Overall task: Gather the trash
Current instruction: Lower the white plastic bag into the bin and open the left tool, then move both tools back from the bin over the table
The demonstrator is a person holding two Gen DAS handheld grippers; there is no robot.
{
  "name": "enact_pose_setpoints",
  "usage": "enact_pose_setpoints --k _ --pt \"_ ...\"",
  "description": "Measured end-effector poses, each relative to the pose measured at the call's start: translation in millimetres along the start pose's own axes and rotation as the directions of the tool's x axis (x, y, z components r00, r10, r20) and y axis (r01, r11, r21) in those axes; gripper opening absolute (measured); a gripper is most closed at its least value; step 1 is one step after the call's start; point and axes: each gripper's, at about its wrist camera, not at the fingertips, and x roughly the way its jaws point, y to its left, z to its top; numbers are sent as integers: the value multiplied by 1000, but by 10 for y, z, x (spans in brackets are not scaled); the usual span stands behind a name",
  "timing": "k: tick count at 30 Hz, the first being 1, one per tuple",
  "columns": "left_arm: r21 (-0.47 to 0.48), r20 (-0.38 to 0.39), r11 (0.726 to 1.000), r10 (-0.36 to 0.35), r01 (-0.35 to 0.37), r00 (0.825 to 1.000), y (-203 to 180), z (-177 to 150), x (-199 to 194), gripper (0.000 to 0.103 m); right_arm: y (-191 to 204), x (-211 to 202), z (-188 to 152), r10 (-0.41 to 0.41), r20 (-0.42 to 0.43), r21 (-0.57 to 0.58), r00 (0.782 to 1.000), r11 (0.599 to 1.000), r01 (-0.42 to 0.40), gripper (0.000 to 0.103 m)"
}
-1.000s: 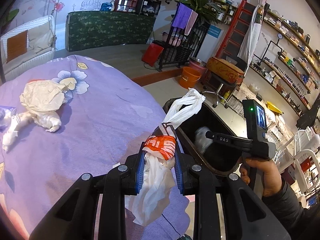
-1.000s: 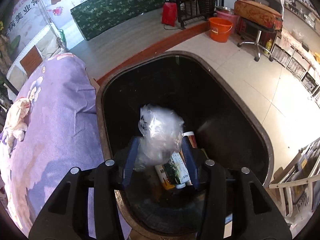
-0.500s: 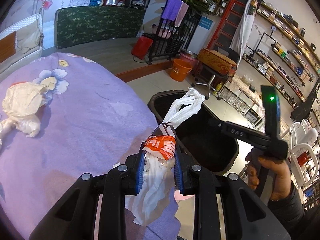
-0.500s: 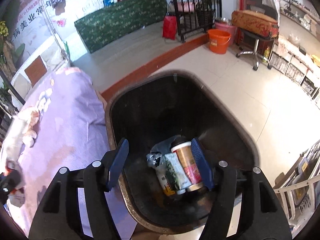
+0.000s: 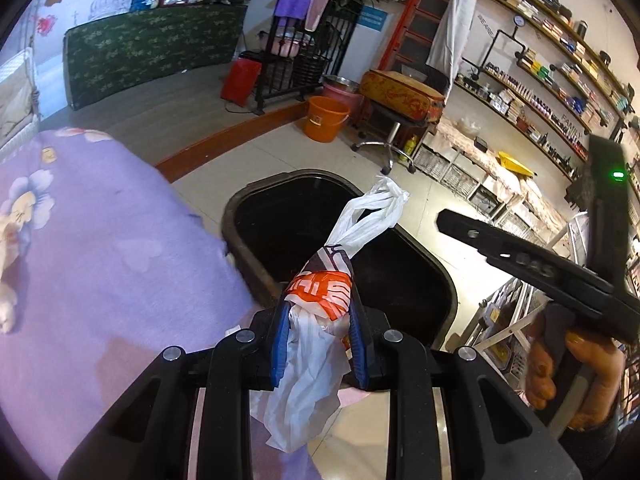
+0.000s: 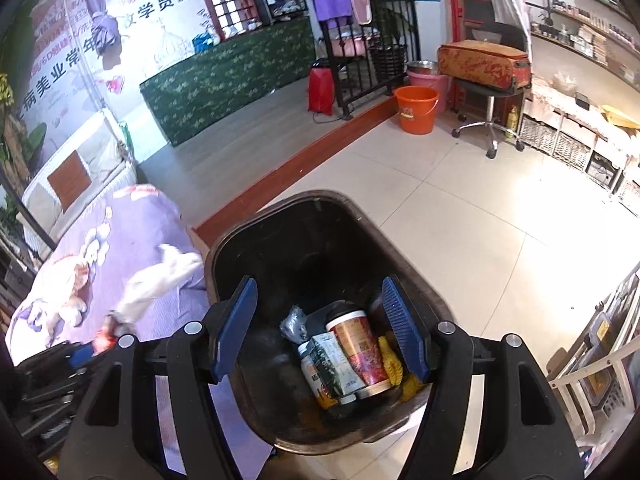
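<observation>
My left gripper [image 5: 318, 344] is shut on a white and orange plastic bag [image 5: 320, 292], held at the near rim of the black trash bin [image 5: 256, 200]. The bag's handles stick up over the bin's opening. My right gripper [image 6: 318, 332] is open and empty above the bin [image 6: 224, 240]. Inside the bin lie a clear plastic bag [image 6: 294, 322], a cup [image 6: 356, 344], a carton [image 6: 332, 364] and yellow scraps. Crumpled paper trash [image 6: 68, 288] lies on the purple tablecloth [image 6: 168, 216].
The purple floral table [image 5: 100, 248] is left of the bin. An orange bucket [image 5: 326, 118], a stool with a case [image 5: 400, 96], a black rack and shelves stand further off across the tiled floor. White baskets [image 6: 592, 364] stand at the right.
My right gripper opened and dropped the clear plastic bag into the bin, then rose. My left gripper carried the white and orange bag from over the table to the bin's rim.
</observation>
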Motion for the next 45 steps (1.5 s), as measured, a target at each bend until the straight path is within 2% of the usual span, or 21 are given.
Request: enact_pose_setpoints --k 2,11,12,14,16,18,22,27,33,41,45 --pt "3 -22 1000 -17 17 1000 -52 67 122 25 -45 -45 19 -8 13 12 1000 1000 8 75" --pt "18 -130 999 -40 42 991 -228 137 562 25 -308 -144 50 -39 41 62 998 997 36 76" --pt "22 -143 999 -40 43 989 -236 131 590 28 -323 -152 43 -44 45 67 998 997 41 76" --pt "39 -160 999 -22 29 987 -279 99 638 41 -366 -164 52 -56 56 84 997 995 52 76" --pt "39 -148 999 -21 27 989 -288 69 615 67 -413 -173 72 -64 64 104 996 993 57 77" --pt "36 -126 999 -21 26 992 -290 43 571 78 -437 -182 89 -69 73 113 995 992 61 77" --pt "4 -79 999 -33 33 996 -204 -25 370 86 -427 -215 76 -87 94 117 992 990 76 82" --pt "-35 -36 999 -22 20 999 -92 -52 198 87 -328 -186 101 -74 92 102 993 993 65 82" --pt "-23 16 998 65 -65 998 48 -185 -129 87 -58 -129 88 -29 84 54 996 998 25 83" --pt "-60 87 981 188 -183 978 347 -360 -538 91 458 -45 52 83 52 -55 995 995 -80 83" --pt "-114 93 972 214 -203 972 535 -445 -691 91 757 7 -23 138 26 -116 990 984 -135 83"
